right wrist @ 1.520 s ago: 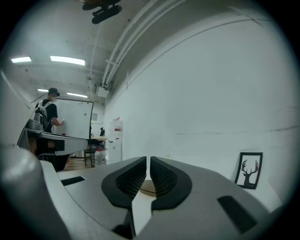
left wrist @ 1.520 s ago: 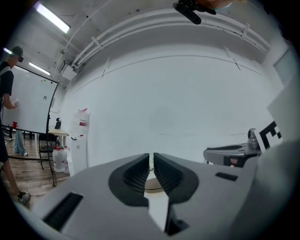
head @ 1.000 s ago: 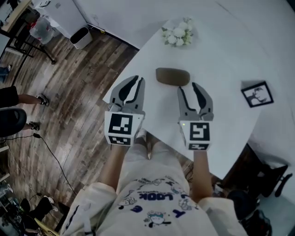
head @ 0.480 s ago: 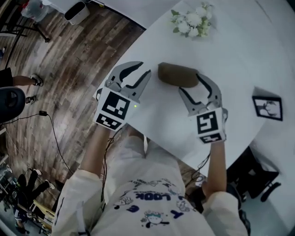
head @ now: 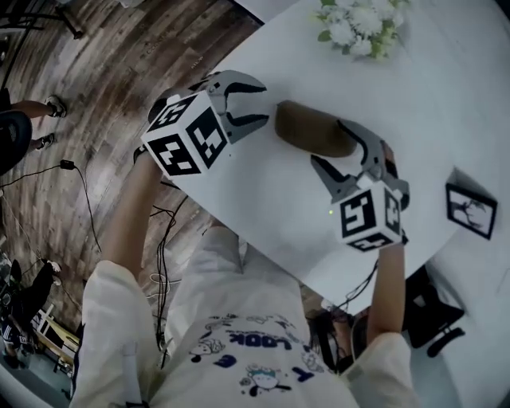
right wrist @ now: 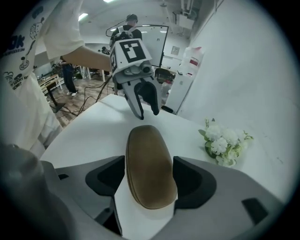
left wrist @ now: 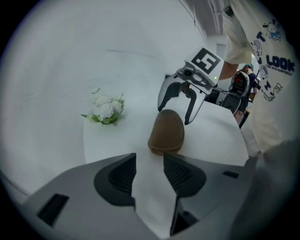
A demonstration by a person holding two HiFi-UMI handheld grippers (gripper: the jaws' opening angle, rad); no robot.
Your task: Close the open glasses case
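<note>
A brown oval glasses case (head: 315, 129) lies on the white table (head: 263, 207) with its lid down on its base. My left gripper (head: 243, 100) stands at the case's left end, open; its jaws have just been opening and nothing is between them. In the left gripper view the case (left wrist: 166, 132) lies just beyond my left gripper (left wrist: 149, 161). My right gripper (head: 339, 147) is low over the case's right end, its jaws just opened wider. In the right gripper view the case (right wrist: 147, 164) sits between my right gripper's (right wrist: 148, 159) pads, with no visible press.
White flowers (head: 358, 20) lie at the table's far side. A small framed picture (head: 470, 211) sits to the right. The table's corner edge runs just left of the left gripper, with wooden floor (head: 96, 88) and cables below. An office chair stands at bottom right.
Both grippers came down toward the table and closed in on the case's two ends. Their jaws spread wider. The left gripper rolled, turning its marker cube sideways.
</note>
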